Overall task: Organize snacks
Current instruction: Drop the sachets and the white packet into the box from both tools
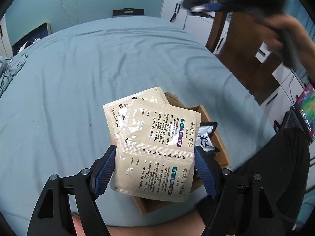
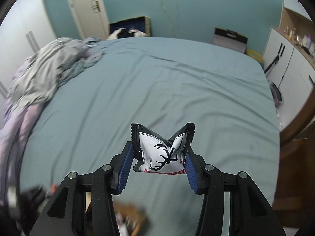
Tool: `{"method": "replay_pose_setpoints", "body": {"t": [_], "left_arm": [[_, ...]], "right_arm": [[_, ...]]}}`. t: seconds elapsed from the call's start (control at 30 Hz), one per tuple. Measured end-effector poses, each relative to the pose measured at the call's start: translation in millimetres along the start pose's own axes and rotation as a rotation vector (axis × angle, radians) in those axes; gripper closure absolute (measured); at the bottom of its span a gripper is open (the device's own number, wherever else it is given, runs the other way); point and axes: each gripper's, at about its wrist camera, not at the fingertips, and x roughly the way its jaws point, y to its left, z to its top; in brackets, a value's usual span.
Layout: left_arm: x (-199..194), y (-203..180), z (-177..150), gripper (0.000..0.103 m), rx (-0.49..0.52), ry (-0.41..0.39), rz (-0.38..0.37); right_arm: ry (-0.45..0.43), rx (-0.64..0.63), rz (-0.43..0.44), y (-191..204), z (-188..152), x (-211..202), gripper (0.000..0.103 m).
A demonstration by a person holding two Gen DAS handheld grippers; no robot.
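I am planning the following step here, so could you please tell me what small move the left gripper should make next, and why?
Probably open the left gripper a little to release the beige sachets. They hang between its pads directly above the open cardboard box, where a black-and-white packet already lies. The right gripper, clamping a deer-print snack packet, is away over the bed.

Beige sachets (image 1: pixel 155 149): twin strip, printed side up, pinched between the left tool (image 1: pixel 155 169) pads, a second strip fanned out behind it. Cardboard box (image 1: pixel 214 137) sits directly under that tool, open, a black-white packet (image 1: pixel 205 135) inside. Antler-print snack packet (image 2: pixel 162 153), black-white, crumpled inward, clamped in the right tool (image 2: pixel 157 169), held above the bed.
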Motion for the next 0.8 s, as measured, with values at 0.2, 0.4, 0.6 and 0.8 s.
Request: {"method": "replay_pose_setpoints", "body": {"t": [0.2, 0.4, 0.6, 0.8], "left_arm": [[9, -9, -4, 0.017, 0.058, 0.026, 0.008], [8, 11, -5, 0.017, -0.062, 0.003, 0.087], [-2, 32, -6, 0.017, -0.135, -0.059, 0.234], [1, 25, -6, 0.017, -0.092, -0.050, 0.272]], "right_arm": [[-0.027, -0.008, 0.106, 32, -72, -44, 0.055], [0.035, 0.022, 0.120, 46, -131, -22, 0.054], [0.095, 0.059, 0.133, 56, -134, 16, 0.053], [0.072, 0.088, 0.111, 67, -130, 25, 0.037]]}}
